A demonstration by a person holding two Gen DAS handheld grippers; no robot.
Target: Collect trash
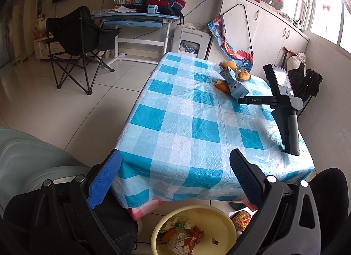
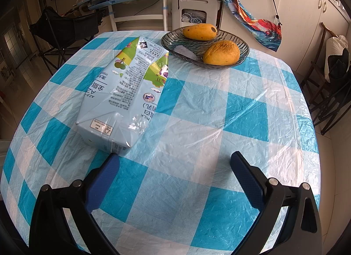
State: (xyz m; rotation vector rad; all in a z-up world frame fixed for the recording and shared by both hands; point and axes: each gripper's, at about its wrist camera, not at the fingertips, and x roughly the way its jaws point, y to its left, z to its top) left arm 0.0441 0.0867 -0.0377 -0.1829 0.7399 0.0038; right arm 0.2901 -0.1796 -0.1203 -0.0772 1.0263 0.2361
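Right wrist: open claw [image 2: 174, 169] (empty) near milk carton [image 2: 125, 92].

Each handheld gripper has a black plastic frame with round silver screw heads and two textured blue finger pads [image 1: 104, 179]. Seen from the left wrist camera, the right gripper [image 1: 242, 100] has a dark grey pistol handle, white "DAS" lettering, and a small screen on top.

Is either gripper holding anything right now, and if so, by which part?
Nothing is held. The right gripper is open, just short of the milk carton lying on the table. The left gripper is open above the bin.
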